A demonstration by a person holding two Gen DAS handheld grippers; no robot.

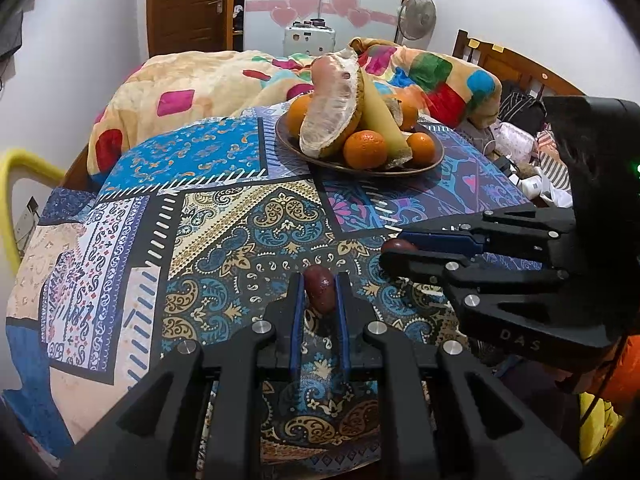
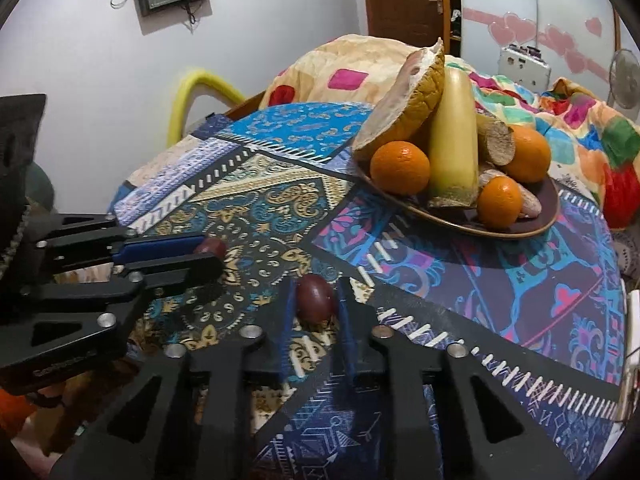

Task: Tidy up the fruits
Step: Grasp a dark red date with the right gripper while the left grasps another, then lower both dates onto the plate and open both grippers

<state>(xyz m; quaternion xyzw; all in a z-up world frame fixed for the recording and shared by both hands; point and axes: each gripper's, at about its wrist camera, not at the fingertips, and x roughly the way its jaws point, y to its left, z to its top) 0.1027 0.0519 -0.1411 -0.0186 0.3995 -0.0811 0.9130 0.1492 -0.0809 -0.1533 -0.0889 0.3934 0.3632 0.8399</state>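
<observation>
My left gripper (image 1: 319, 289) is shut on a small dark red fruit (image 1: 319, 288), held just above the patterned cloth. My right gripper (image 2: 315, 298) is shut on a second dark red fruit (image 2: 315, 297). In the left wrist view the right gripper (image 1: 394, 249) comes in from the right with its fruit (image 1: 397, 245) at the tips. In the right wrist view the left gripper (image 2: 210, 251) comes in from the left with its fruit (image 2: 211, 246). A brown plate (image 1: 434, 160) beyond holds oranges (image 1: 365, 149), a pomelo piece (image 1: 330, 112) and a yellow peel wedge (image 1: 384, 120); it also shows in the right wrist view (image 2: 544, 216).
The round table is covered with a blue paisley cloth (image 1: 224, 216). Behind it lies a bed with a colourful blanket (image 1: 192, 88). A yellow chair back (image 1: 16, 168) stands at the left edge. A fan (image 1: 417, 16) and a door (image 1: 188, 4) are at the far wall.
</observation>
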